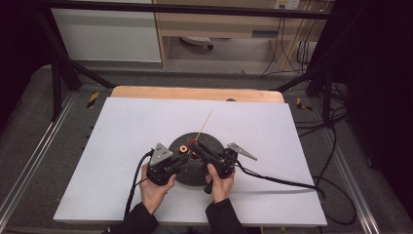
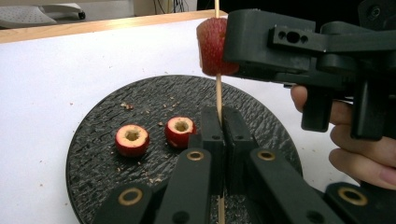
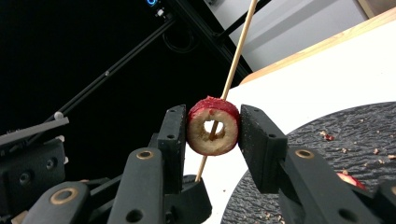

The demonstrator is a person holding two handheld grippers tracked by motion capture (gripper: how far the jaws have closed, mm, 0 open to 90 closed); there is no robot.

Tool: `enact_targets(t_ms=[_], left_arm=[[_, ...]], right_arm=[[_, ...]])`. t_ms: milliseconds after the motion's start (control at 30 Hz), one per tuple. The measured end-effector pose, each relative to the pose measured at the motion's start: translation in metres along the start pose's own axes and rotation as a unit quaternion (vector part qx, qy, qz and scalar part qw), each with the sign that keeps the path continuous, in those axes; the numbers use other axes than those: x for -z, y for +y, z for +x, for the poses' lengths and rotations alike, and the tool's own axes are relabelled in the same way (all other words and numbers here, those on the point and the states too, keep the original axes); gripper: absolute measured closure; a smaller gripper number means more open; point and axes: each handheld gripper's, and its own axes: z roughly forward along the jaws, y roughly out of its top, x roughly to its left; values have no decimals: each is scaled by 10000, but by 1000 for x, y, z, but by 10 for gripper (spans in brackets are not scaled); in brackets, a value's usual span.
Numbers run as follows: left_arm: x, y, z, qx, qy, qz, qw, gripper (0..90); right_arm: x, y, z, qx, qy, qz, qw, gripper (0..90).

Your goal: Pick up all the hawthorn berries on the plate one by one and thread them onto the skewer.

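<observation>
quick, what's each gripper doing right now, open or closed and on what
Left tongs: closed on the wooden skewer, near its lower end.
Right tongs: closed on a cored red fruit piece threaded on that skewer.

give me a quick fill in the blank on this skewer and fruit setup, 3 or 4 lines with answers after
1. The left gripper is shut on the thin wooden ____.
2. The right gripper squeezes a cored red fruit, and the skewer runs through its ____.
3. The number of cored fruits lying loose on the black round plate is ____.
4. The plate sits on a ____ sheet covering the table.

Missing words: skewer; hole; two; white
</observation>
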Motion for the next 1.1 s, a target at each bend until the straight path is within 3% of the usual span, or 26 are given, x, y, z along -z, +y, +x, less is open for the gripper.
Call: enact_targets(t_ms=[400, 600, 733, 933, 1100], left_arm=[[0, -1, 3, -26, -67, 22, 10000, 885], [12, -3, 10, -16, -97, -30, 9999, 885], [22, -8, 19, -6, -84, -26, 10000, 885], [37, -20, 30, -142, -47, 66, 9999, 885], [51, -30, 42, -170, 13, 209, 9996, 884]], right_arm=[[1, -2, 1, -29, 6, 249, 9997, 618], [5, 8, 4, 177, -63, 352, 9992, 498], [7, 16, 4, 475, -185, 553, 9972, 370], [11, 21, -1, 962, -455, 1010, 9892, 143], [17, 24, -7, 1253, -706, 1423, 9793, 77]])
